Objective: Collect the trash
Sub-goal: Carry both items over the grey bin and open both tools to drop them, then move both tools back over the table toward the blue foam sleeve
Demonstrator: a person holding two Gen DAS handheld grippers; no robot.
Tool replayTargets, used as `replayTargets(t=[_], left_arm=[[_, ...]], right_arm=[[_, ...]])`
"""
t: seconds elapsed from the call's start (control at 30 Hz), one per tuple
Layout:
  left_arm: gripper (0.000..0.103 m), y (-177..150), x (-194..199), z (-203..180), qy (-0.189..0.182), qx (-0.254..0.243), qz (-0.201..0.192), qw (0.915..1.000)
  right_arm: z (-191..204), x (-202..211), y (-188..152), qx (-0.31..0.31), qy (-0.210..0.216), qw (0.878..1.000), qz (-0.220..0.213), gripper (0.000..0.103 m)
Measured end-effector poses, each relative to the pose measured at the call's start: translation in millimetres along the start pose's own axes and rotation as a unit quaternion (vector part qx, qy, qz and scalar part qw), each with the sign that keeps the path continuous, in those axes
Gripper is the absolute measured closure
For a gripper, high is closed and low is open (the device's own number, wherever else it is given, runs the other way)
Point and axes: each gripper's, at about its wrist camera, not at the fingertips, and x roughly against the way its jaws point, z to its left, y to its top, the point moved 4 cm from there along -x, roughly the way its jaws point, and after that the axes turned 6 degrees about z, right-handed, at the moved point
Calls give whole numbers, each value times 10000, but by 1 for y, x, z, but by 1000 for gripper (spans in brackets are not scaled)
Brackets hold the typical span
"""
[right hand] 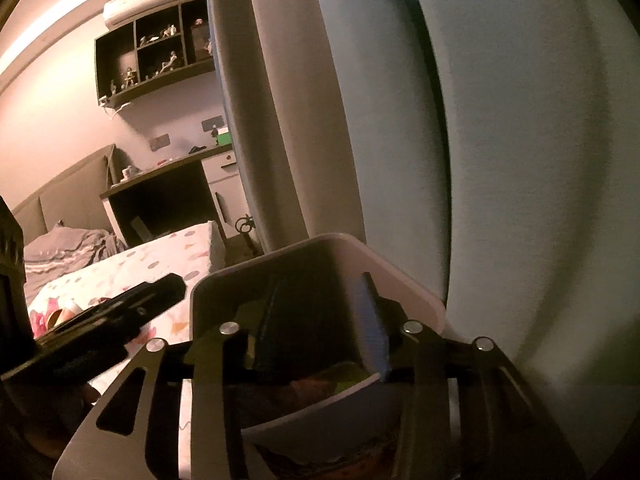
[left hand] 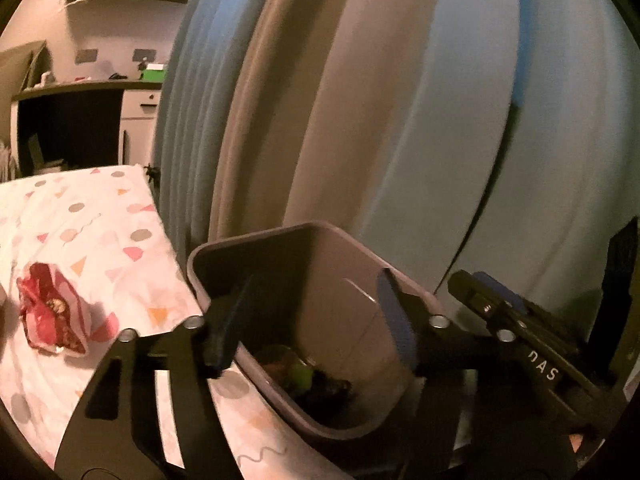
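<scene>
In the left wrist view, both claws (left hand: 316,316) are parted over the bin (left hand: 256,240); the red wrapper (left hand: 52,312), lower left on the bed (left hand: 120,216), is judged next.

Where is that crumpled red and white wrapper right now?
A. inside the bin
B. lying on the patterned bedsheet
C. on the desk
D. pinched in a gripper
B: the red and white wrapper lies on the patterned bedsheet, left of the bin.

Grey bin (left hand: 320,280), red-and-pink wrapper (left hand: 52,312), white bedsheet (left hand: 100,216) with pastel shapes, pale blue curtain (left hand: 440,100)
</scene>
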Motion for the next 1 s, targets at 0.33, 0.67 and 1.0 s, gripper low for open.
replayTargets(t=[0.33, 0.67, 1.0], left_arm=[[17, -12, 50, 19, 1131, 121, -272, 9931], [16, -44, 132, 61, 2412, 295, -534, 9686], [16, -87, 233, 136, 3438, 892, -709, 9321]], right_arm=[[17, 28, -8, 107, -36, 9996, -248, 30], [53, 47, -22, 414, 184, 9985, -307, 17], [123, 55, -50, 781, 804, 9937, -76, 17]])
